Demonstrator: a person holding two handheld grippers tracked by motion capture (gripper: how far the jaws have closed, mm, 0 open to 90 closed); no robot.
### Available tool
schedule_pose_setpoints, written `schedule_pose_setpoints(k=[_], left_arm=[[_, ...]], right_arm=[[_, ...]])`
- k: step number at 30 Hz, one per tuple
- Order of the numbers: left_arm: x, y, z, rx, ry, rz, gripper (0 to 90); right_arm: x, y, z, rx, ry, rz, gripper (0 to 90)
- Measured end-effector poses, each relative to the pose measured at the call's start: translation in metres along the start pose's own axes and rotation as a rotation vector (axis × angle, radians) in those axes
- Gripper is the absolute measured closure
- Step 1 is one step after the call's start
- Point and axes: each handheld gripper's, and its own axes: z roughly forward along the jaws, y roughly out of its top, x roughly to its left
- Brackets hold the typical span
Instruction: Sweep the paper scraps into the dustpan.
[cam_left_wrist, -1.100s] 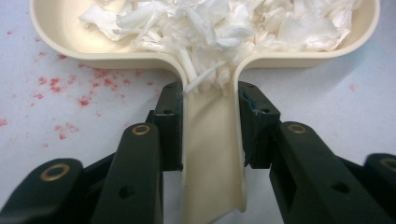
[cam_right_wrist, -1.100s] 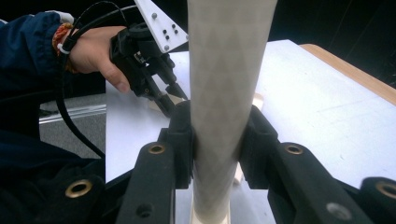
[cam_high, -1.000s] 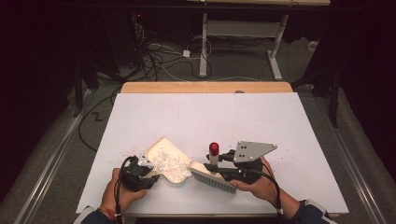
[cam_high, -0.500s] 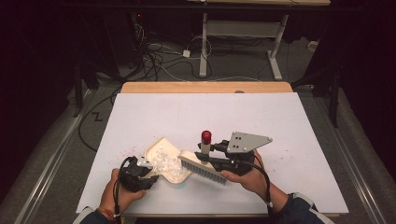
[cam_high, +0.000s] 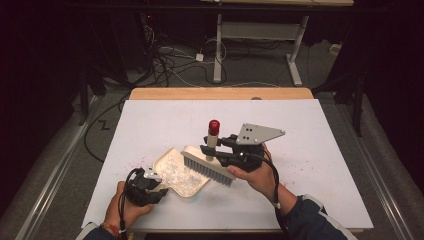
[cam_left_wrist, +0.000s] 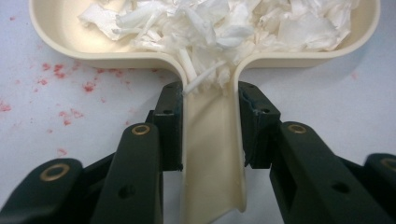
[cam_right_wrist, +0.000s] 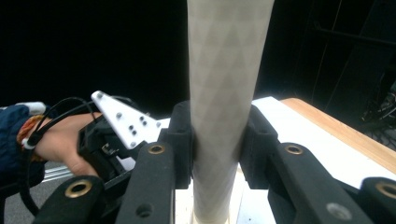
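High view: on the white table (cam_high: 320, 150), the left gripper (cam_high: 145, 186) is clamped on the handle of the cream dustpan (cam_high: 175, 172), which lies flat and holds shredded white paper (cam_left_wrist: 224, 23). Just beside the dustpan's far rim, the right gripper (cam_high: 212, 150) grips the brush (cam_high: 207, 167) by its pale upright handle, bristles hanging over the pan's edge.
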Motion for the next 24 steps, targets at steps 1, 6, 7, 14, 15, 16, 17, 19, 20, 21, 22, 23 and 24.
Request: schedule_pose_setpoints(k=[1,6,7,14,15,16,17,19,20,21,22,23,24], left_arm=[[0.0,0.0,0.0,0.0,-0.001,0.0,63.4],[0.0,0.0,0.0,0.0,0.001,0.001,63.4],[0.0,0.0,0.0,0.0,0.002,0.001,63.4],[-0.001,0.0,-0.001,0.006,-0.001,0.0,63.4],[-0.001,0.0,-0.001,0.006,0.0,-0.001,63.4],[-0.001,0.0,-0.001,0.008,0.002,0.001,63.4],[-0.002,0.0,-0.002,0.009,0.001,0.001,63.4],[-0.002,0.0,-0.003,0.014,-0.001,-0.002,63.4],[-0.002,0.0,-0.004,0.02,-0.003,-0.008,63.4],[-0.002,0.0,-0.005,0.029,-0.002,-0.011,63.4],[-0.003,0.0,-0.005,0.031,0.0,-0.013,63.5],[-0.003,0.001,-0.006,0.036,0.001,-0.016,63.5],[-0.003,0.001,-0.006,0.038,0.003,-0.016,63.5]], right_arm=[[-0.001,0.002,0.001,0.002,-0.001,-0.006,70.4],[-0.002,0.0,0.009,0.051,-0.015,-0.031,70.3],[-0.001,-0.001,0.011,0.061,-0.028,-0.046,70.3],[-0.006,-0.014,0.026,0.123,-0.15,-0.135,70.3],[-0.007,-0.017,0.029,0.133,-0.167,-0.138,70.4],[-0.008,-0.019,0.031,0.146,-0.173,-0.145,70.4],[-0.01,-0.022,0.034,0.158,-0.175,-0.145,70.4],[-0.011,-0.027,0.038,0.18,-0.168,-0.137,70.4],[-0.011,-0.029,0.04,0.188,-0.158,-0.135,70.4],[-0.01,-0.03,0.041,0.188,-0.148,-0.13,70.4],[-0.008,-0.031,0.043,0.191,-0.135,-0.128,70.4],[-0.006,-0.031,0.044,0.192,-0.122,-0.13,70.4],[-0.004,-0.031,0.045,0.192,-0.111,-0.133,70.4]])
